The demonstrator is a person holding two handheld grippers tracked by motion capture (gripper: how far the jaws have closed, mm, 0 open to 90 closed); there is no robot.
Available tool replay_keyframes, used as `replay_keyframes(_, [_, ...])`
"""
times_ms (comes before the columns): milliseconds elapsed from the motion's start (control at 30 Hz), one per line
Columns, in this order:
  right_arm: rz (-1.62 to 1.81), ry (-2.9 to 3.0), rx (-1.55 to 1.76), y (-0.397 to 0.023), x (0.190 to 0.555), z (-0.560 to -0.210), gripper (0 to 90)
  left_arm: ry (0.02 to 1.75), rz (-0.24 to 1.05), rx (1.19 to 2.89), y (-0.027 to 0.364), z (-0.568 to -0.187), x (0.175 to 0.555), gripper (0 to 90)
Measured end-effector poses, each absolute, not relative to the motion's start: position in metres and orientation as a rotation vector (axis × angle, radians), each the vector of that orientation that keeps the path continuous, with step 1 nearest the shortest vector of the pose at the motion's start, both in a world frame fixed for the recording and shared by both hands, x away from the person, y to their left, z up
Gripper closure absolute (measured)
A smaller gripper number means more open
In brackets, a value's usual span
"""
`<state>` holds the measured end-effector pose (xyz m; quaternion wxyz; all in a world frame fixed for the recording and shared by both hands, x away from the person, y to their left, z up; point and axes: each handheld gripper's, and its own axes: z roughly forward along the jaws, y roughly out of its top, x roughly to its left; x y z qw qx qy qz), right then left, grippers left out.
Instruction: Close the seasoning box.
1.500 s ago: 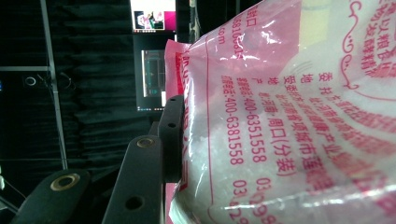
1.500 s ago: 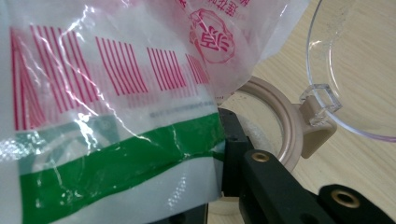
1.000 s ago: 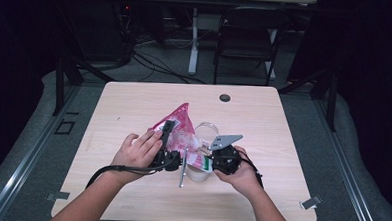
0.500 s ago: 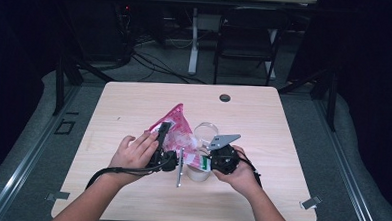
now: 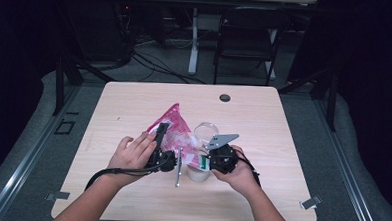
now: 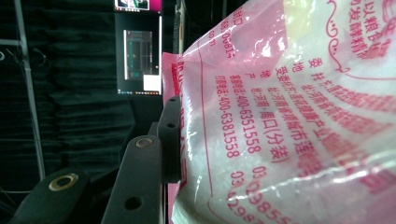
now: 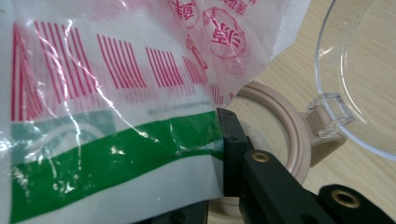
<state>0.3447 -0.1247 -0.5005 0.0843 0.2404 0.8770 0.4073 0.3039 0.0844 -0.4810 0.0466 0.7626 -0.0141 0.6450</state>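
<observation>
a light wooden tabletop (image 5: 134,100) stands in a dark room with one chair (image 5: 247,40) beyond it. near the front edge lies one pink plastic bag (image 5: 175,132) of white powder over one beige jar (image 5: 197,171) with a clear hinged lid (image 5: 205,131). left tongs (image 5: 161,134) pinch the bag's side; right tongs (image 5: 206,162) are clamped on its green-striped corner. one spoon (image 5: 179,166) lies between. the far half is bare.

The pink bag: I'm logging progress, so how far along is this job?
Done: the jar stands open, its clear lid flipped aside. In hand: both grippers, left and right, clamp the pink bag beside the jar's mouth. Left: no pouring is visible yet; a spoon lies nearby.
</observation>
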Motion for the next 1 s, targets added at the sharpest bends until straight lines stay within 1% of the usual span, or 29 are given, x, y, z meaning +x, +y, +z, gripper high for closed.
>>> replay_keyframes(400, [1.218, 2.617, 0.713, -0.123, 0.344, -0.500, 90.0, 0.053, 1.908, 2.335, 0.090, -0.486, 0.305, 64.1])
replay_keyframes(1000, [1.217, 2.613, 0.695, -0.122, 0.341, -0.496, 90.0, 0.151, 1.841, 2.327, 0.096, -0.492, 0.304, 65.1])
